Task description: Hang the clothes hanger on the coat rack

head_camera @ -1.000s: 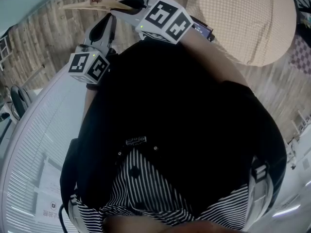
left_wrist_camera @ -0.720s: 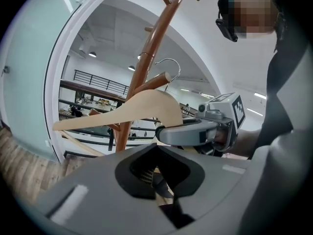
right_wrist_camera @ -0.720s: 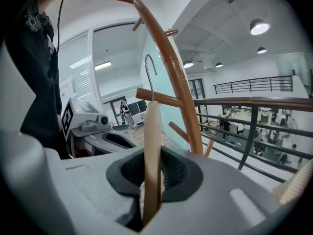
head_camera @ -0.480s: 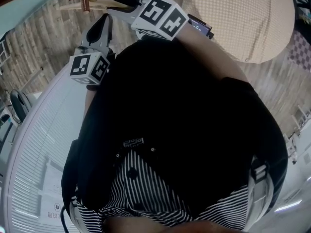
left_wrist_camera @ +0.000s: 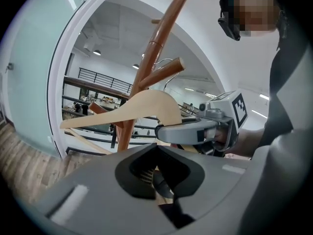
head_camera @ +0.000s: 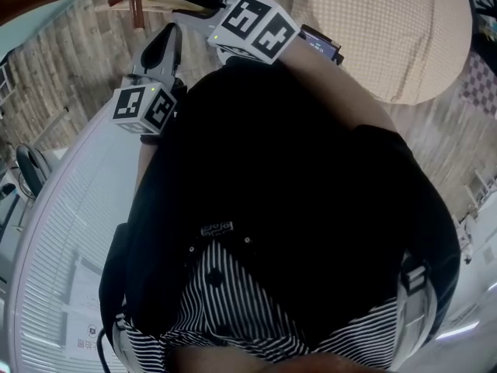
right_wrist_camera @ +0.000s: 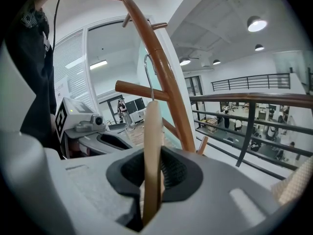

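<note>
A pale wooden clothes hanger [left_wrist_camera: 134,109] with a thin metal hook [right_wrist_camera: 148,75] hangs in the air beside the brown wooden coat rack [left_wrist_camera: 146,65]. My right gripper [right_wrist_camera: 151,180] is shut on the hanger's body, which runs edge-on up out of its jaws. The hook sits right by a rack peg [right_wrist_camera: 139,89]; whether it rests on the peg I cannot tell. My left gripper [left_wrist_camera: 159,180] sits low and left of the right gripper [left_wrist_camera: 168,131], with a strip of pale wood between its near-closed jaws. In the head view both grippers reach toward the hanger [head_camera: 167,2].
A big beige checked cushion [head_camera: 388,29] lies on the wooden floor [head_camera: 70,61] at the right. A curved white glass partition [head_camera: 54,231] runs along the left. A dark railing [right_wrist_camera: 254,102] stands behind the rack. My dark clothing fills most of the head view.
The hanger and both grippers have edged slightly toward the rack. A brown limb of the rack has come into the head view's top left corner.
</note>
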`<state>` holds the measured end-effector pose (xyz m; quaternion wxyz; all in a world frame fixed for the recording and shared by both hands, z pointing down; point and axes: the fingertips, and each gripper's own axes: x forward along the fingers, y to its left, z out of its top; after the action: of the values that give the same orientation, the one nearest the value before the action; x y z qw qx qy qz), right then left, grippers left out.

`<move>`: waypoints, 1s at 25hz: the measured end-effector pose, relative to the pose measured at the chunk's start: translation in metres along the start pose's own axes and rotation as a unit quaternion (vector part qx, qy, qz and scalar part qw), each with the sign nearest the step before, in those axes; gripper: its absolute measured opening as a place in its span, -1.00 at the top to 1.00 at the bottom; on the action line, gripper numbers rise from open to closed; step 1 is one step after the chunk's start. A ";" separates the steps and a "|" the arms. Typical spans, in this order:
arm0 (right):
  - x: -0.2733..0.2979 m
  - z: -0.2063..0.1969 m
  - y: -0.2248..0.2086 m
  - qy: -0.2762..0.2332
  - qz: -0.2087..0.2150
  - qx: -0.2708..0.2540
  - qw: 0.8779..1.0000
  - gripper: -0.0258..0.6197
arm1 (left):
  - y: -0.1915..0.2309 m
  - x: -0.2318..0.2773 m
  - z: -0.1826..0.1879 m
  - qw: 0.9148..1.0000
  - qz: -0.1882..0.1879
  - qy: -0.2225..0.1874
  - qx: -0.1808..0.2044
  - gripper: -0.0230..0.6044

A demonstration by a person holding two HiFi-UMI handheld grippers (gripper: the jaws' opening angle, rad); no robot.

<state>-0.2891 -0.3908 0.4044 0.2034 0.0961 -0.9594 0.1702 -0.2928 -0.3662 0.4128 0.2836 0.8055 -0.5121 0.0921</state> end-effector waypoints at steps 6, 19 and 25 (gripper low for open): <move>0.008 -0.008 -0.005 0.017 -0.001 -0.004 1.000 0.76 | 0.005 -0.002 0.000 1.000 0.004 -0.003 -0.011 0.91; 0.027 -0.035 -0.015 0.070 -0.019 -0.003 0.997 0.76 | 0.010 -0.011 -0.003 1.000 0.010 0.001 -0.013 0.91; 0.032 -0.037 -0.018 0.058 -0.042 -0.008 0.997 0.74 | 0.010 -0.011 -0.008 1.000 0.006 0.003 -0.015 0.91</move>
<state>-0.3001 -0.3973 0.4552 0.2664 0.1252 -0.9423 0.1595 -0.3054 -0.3570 0.4180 0.2962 0.7978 -0.5176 0.0887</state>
